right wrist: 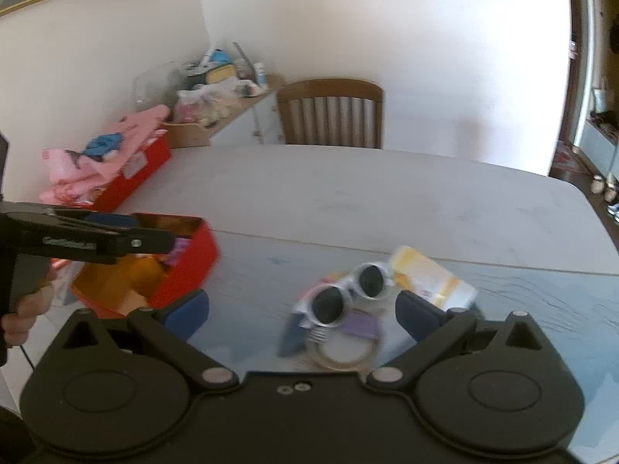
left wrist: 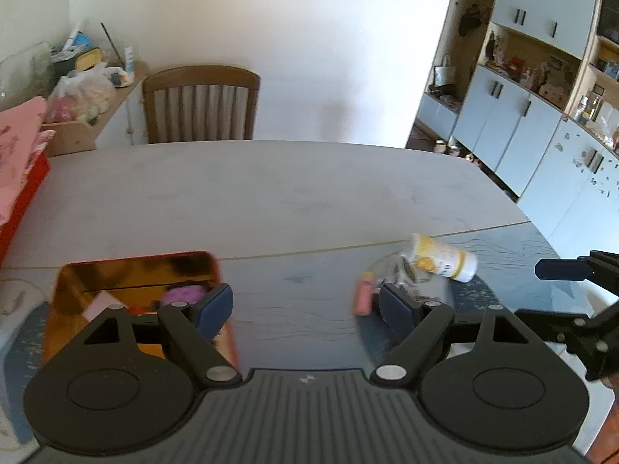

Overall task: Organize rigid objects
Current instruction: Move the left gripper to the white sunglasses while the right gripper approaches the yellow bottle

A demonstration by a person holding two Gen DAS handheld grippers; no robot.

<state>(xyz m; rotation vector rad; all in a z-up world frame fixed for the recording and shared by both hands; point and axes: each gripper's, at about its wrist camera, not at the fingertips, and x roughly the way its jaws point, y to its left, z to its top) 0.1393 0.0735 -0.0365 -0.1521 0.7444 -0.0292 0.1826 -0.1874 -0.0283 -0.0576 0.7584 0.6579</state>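
Both my left fingers [left wrist: 305, 309] and right fingers [right wrist: 301, 311] are spread apart, empty. Just beyond the right ones, goggles [right wrist: 348, 290] lie atop a tape roll [right wrist: 342, 350] on the surface [right wrist: 387, 201]; the red tin [right wrist: 170, 266] sits left.

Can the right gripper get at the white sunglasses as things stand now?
Probably yes. The right gripper is open and empty, and the white sunglasses lie uncovered on top of the pile just ahead of its fingers.
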